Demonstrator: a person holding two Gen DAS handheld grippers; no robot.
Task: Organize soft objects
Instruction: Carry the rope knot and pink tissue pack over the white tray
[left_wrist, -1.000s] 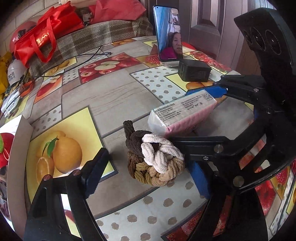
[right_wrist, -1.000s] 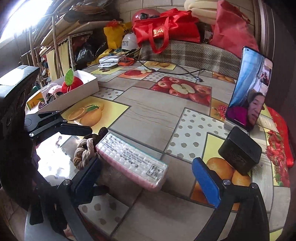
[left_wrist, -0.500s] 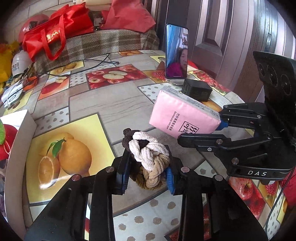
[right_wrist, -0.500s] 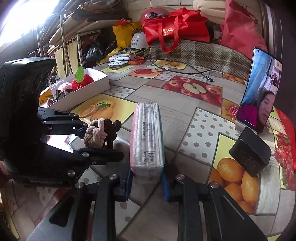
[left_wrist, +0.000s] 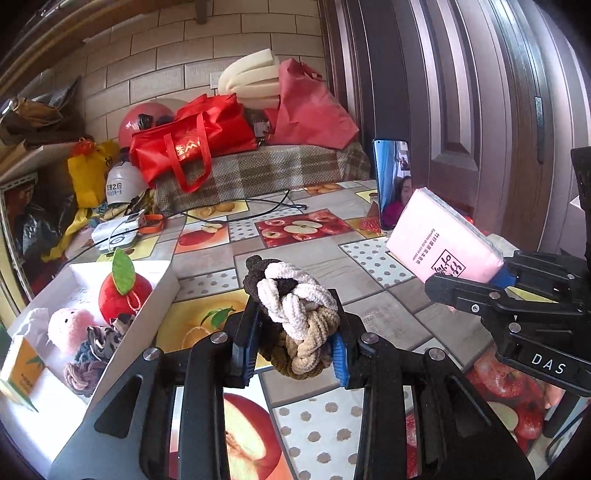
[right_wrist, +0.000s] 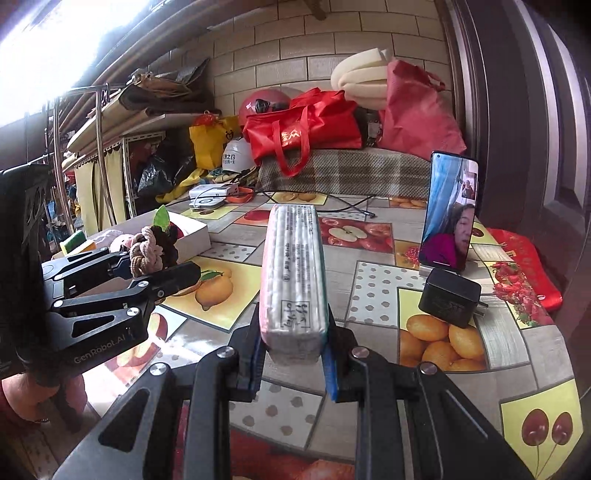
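Our left gripper (left_wrist: 295, 345) pinched the braided rope knot (left_wrist: 295, 321); our right gripper (right_wrist: 292, 360) pinched the pink tissue pack (right_wrist: 293, 273), both above the table (right_wrist: 376, 284).

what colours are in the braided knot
Cream, dark brown and tan strands in the braided knot, clearest in the left wrist view.

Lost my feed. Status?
Left gripper shut on braided knot. Right gripper shut on tissue pack. Both lifted. White box left, unobstructed.
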